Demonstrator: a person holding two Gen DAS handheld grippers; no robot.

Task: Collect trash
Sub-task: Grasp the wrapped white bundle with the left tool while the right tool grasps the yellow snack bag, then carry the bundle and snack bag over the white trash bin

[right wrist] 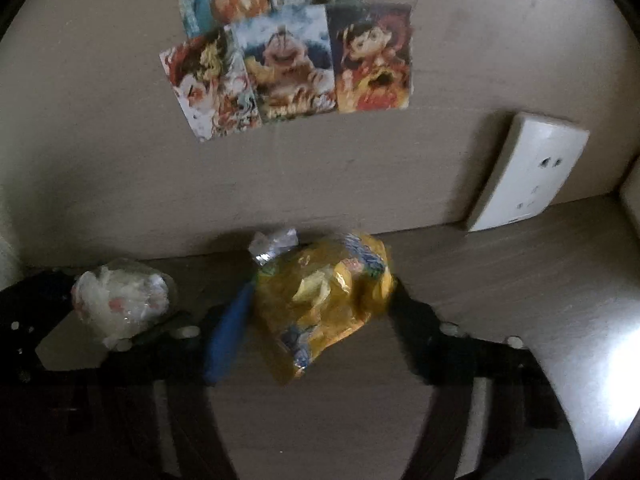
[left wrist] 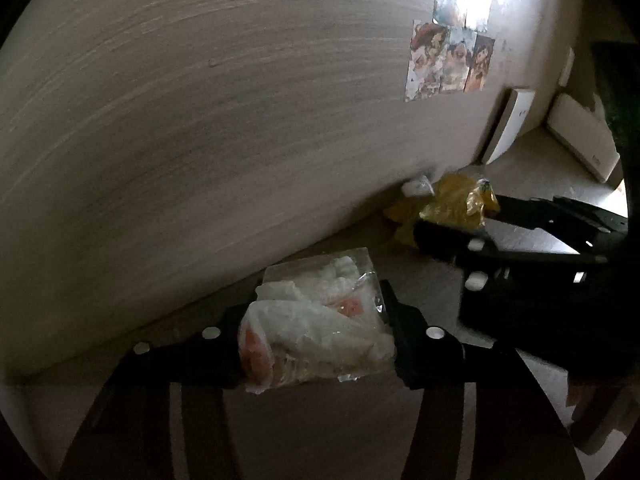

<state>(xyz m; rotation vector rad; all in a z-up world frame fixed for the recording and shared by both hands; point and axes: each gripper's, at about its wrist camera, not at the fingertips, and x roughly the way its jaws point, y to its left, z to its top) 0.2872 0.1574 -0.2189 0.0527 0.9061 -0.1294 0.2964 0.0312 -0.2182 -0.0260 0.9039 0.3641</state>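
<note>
**Two soft wrappers, one in each grip**

Nearest the wall socket [right wrist: 524, 176], the right hand-held gripper [right wrist: 324, 312] is closed on a crumpled yellow wrapper [right wrist: 320, 300] on the desk [right wrist: 500, 280]; farther from the socket, the left hand-held gripper [left wrist: 316, 332] pinches a clear bag of white scraps [left wrist: 316, 328]. Both look light, limp and slippery, best squeezed across the bulkiest middle. Both grippers tilt steeply down toward the wall.

Lived-in home room, dim. 5 cartoon posters [right wrist: 288, 52] stuck on beige wall [right wrist: 100, 160]; white wall socket [right wrist: 528, 176] above wood-grain desk surface [right wrist: 500, 264].
</note>
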